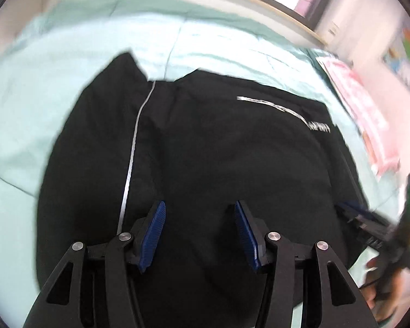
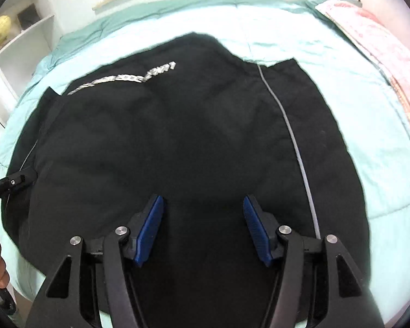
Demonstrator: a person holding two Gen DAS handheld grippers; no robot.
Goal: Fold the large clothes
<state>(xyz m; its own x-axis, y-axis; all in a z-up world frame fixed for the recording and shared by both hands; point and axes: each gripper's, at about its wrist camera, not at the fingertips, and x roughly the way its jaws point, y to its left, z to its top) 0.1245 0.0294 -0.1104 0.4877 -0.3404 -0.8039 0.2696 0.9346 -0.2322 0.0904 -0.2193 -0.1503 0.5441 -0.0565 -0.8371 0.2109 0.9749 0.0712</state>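
Left wrist — left gripper jaws apart, empty, above black garment on bed; right gripper likewise.

Black garment spread flat on bed; right gripper above garment near edge, jaws apart, nothing between.

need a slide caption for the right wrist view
Right gripper open above a black jacket spread on a mint-green quilt, nothing held.
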